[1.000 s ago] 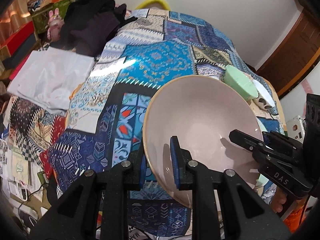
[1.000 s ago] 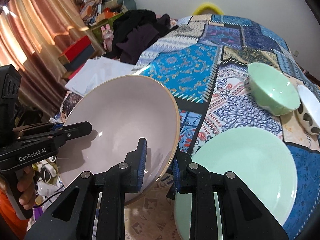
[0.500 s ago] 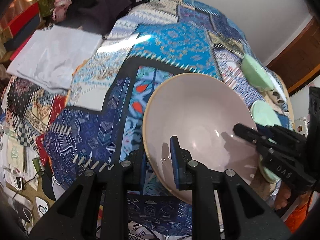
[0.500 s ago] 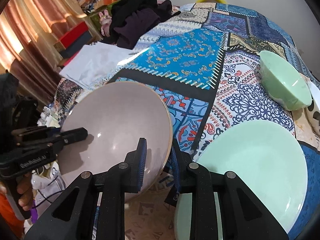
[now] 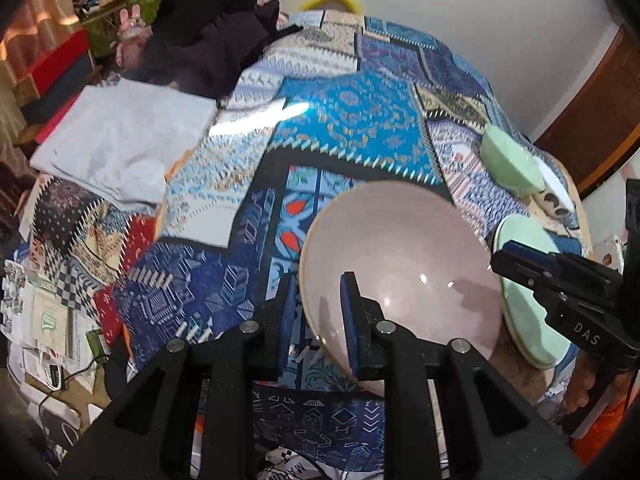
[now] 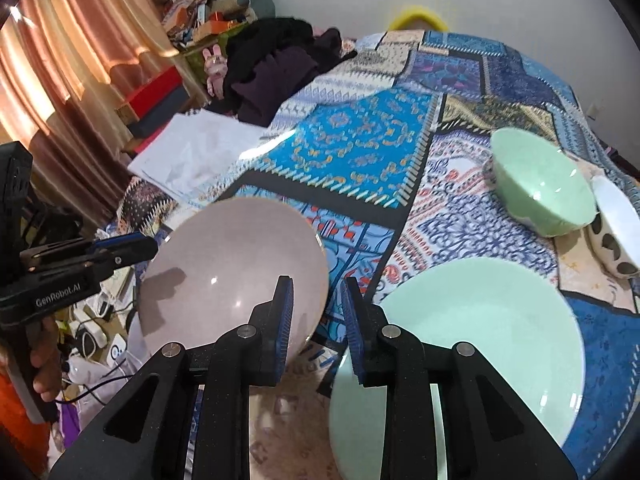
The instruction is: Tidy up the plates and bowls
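A large pale pink plate (image 5: 404, 272) with a tan rim is held tilted above the patterned cloth; it also shows in the right wrist view (image 6: 232, 272). My left gripper (image 5: 318, 312) is shut on its left rim. My right gripper (image 6: 316, 320) has its jaws apart around the plate's right rim, no longer pinching it. A mint green plate (image 6: 472, 340) lies flat on the cloth just right of the right gripper and shows edge-on in the left wrist view (image 5: 528, 300). A mint green bowl (image 6: 540, 188) stands further back right.
A white bowl with dark spots (image 6: 616, 232) sits beside the green bowl at the table's right edge. Dark clothes (image 6: 276, 68) and a white folded cloth (image 6: 200, 152) lie at the far left. Cables and clutter lie on the floor at left.
The pink plate has been lowered and moved left, away from the green plate. My right gripper's jaws have widened off the rim. The left gripper still holds the plate.
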`<action>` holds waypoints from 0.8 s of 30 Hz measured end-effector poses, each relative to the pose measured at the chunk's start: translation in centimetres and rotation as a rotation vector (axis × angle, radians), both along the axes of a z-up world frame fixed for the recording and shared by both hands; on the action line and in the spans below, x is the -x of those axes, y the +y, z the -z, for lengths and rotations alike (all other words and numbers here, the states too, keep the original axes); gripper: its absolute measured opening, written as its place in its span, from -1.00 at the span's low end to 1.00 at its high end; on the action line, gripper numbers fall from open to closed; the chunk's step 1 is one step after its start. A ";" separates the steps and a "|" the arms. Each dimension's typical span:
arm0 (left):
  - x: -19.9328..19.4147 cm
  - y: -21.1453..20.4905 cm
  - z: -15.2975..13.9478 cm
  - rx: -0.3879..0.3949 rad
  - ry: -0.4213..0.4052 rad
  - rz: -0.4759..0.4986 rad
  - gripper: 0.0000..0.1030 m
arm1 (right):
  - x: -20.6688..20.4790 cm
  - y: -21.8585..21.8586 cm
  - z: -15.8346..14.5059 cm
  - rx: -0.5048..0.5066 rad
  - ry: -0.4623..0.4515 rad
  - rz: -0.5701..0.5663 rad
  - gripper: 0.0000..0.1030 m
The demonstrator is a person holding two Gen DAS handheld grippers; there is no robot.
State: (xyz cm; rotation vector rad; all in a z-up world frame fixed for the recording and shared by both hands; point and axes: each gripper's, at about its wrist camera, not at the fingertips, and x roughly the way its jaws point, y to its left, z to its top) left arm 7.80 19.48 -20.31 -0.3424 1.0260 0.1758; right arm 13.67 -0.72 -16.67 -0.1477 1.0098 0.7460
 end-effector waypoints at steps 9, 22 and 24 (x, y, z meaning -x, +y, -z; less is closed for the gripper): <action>-0.8 -2.8 -5.2 -0.066 -0.120 0.043 -0.23 | -1.0 -3.6 -3.7 -0.049 -0.083 0.052 -0.45; -5.2 -9.1 -9.2 -0.108 -0.234 0.174 0.34 | -3.7 -9.9 -7.3 -0.106 -0.217 0.190 0.16; -6.4 -9.9 -9.2 -0.101 -0.229 0.196 0.37 | -4.4 -10.7 -7.3 -0.098 -0.231 0.218 0.22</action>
